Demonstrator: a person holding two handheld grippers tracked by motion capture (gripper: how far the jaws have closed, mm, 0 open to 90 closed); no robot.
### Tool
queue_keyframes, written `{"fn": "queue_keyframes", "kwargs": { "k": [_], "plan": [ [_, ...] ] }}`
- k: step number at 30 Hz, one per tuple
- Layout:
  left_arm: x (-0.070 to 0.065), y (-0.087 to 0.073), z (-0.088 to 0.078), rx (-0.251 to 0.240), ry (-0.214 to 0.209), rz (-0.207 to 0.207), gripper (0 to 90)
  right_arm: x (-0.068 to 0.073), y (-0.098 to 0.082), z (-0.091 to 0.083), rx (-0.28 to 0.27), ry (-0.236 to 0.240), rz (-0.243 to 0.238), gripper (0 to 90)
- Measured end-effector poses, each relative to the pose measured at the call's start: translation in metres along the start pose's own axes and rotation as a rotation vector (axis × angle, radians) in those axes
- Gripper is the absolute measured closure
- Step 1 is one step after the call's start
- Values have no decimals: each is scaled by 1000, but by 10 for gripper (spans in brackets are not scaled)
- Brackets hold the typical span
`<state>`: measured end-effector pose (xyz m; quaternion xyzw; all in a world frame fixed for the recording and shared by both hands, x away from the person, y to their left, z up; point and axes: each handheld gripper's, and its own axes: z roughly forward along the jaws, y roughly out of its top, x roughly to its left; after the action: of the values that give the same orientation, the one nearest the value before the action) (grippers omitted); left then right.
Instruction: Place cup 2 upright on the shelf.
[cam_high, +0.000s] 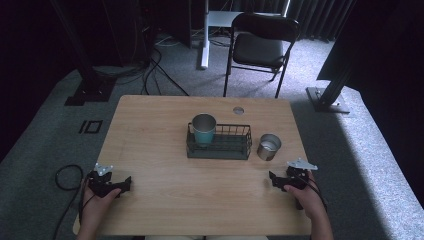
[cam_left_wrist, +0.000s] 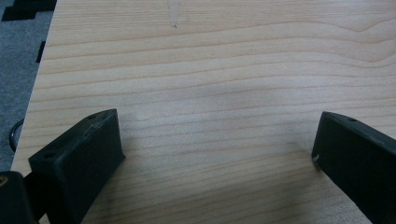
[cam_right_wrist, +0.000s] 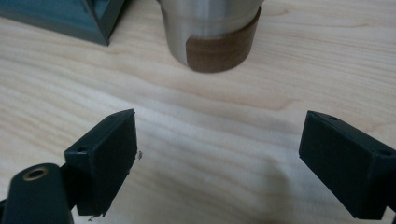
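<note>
Basket (cam_high: 219, 148): teal cup (cam_high: 204, 128) already inside
Steel cup (cam_high: 269, 146): on desk (cam_high: 150, 150), right of basket, probably next
Right tool (cam_high: 278, 180): released, near steel cup
Left tool (cam_high: 120, 186): released, idle

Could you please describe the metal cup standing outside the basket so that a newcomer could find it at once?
On the wooden table, find the dark wire basket at its middle. Just off the basket's right end stands the steel cup, ahead of the right gripper. Unlike the teal cup inside the basket, it is silver with a brown band at its base.

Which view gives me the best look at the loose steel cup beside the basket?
The high view: the steel cup stands whole, right of the basket. The right gripper view shows its base close up.
</note>
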<state>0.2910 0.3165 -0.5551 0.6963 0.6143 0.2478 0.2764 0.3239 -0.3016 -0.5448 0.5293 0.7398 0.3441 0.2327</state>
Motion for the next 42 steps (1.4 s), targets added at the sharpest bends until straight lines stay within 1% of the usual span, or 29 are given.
{"fn": "queue_keyframes", "kwargs": {
  "k": [2,8,11,13,18,24,30,34,36,38,42],
  "plan": [
    [0,0,0,0,0,0,23,0,3,2,-3,-9,4,111],
    [0,0,0,0,-1,-1,23,-1,11,7,-21,-1,9,111],
    [0,0,0,-1,-1,-1,23,-1,15,10,-26,-7,3,111],
    [0,0,0,-1,-1,-1,23,-2,18,11,-31,-8,9,111],
    [0,0,0,-1,-1,-1,23,-1,27,14,-63,4,19,111],
    [0,0,0,-1,-1,-1,23,0,35,20,-82,-7,37,111],
    [0,0,0,-1,-1,-1,23,0,43,22,-120,3,48,111],
    [0,0,0,-1,-1,-1,23,-1,47,24,-123,-9,48,111],
    [0,0,0,-1,-1,-1,23,-1,49,25,-134,-12,51,111],
    [0,0,0,-1,-1,-1,23,-1,50,26,-142,-5,51,111],
    [0,0,0,-1,-1,-1,23,-1,55,28,-175,15,56,110]
  ]
}}
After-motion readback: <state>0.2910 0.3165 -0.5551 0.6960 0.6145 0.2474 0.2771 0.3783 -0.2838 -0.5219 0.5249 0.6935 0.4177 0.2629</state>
